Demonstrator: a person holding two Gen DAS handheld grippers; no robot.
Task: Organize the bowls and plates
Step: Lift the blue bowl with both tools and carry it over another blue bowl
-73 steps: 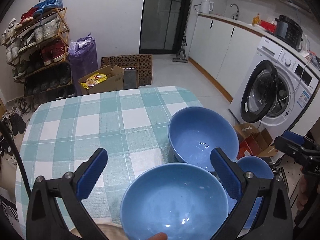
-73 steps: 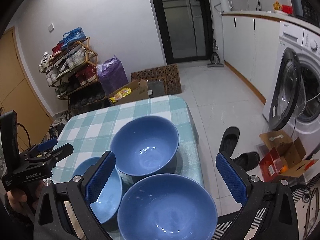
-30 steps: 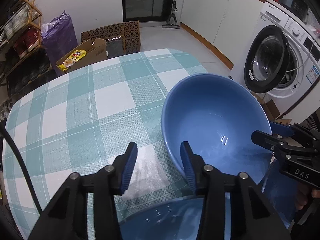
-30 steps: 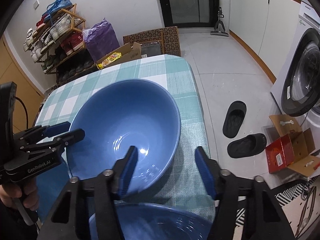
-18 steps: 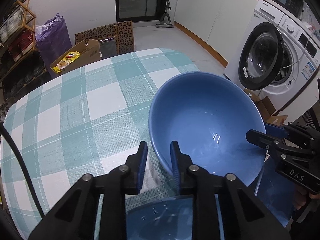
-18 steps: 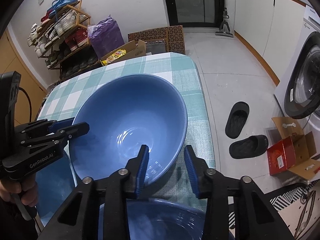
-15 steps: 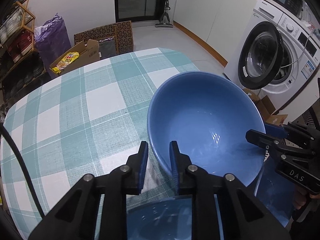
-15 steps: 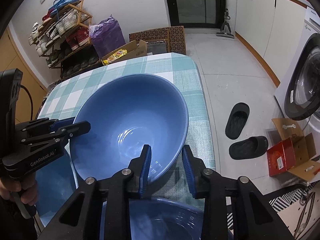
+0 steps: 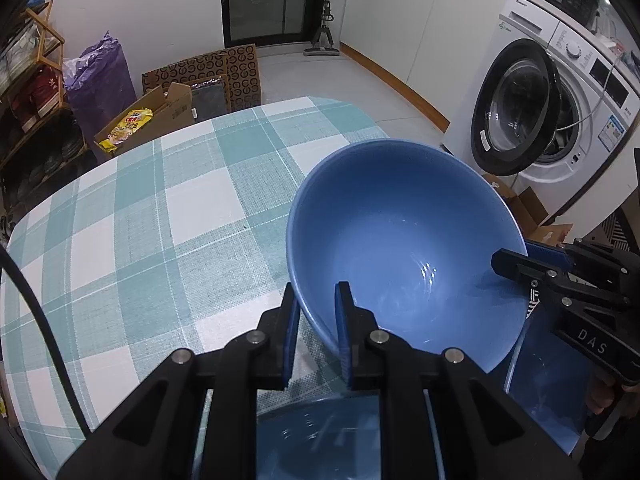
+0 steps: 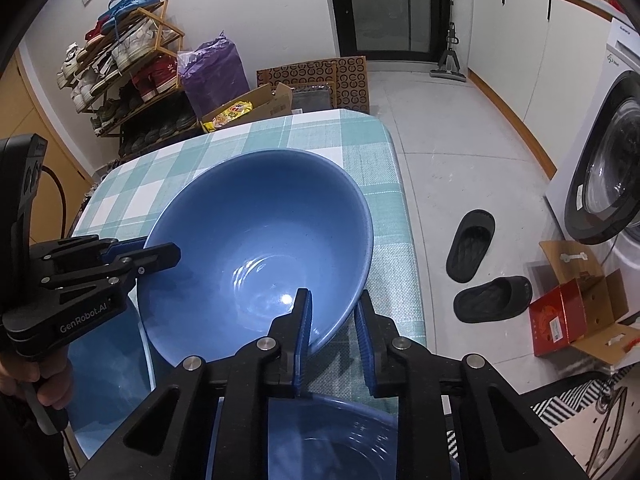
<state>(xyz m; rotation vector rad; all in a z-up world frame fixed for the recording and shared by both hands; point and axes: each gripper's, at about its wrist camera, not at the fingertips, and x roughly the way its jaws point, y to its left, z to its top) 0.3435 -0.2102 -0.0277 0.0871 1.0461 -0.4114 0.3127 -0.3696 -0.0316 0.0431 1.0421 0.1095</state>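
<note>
A lived-in home, in a kitchen and laundry corner. A front-loading washing machine (image 9: pixel 552 120) with its door open stands under a counter beside white cabinets (image 9: pixel 396 12). A shoe rack (image 10: pixel 120 68) crowded with sneakers lines the wall, slippers (image 10: pixel 472 252) lie on the tiled floor, and a checked cloth covers the bench (image 9: pixel 140 208).

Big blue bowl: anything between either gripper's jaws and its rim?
Nothing visible. The left gripper has the big blue bowl rim pinched between its jaws. The right gripper straddles the opposite rim, jaws closing, with only the bowl wall between them.
</note>
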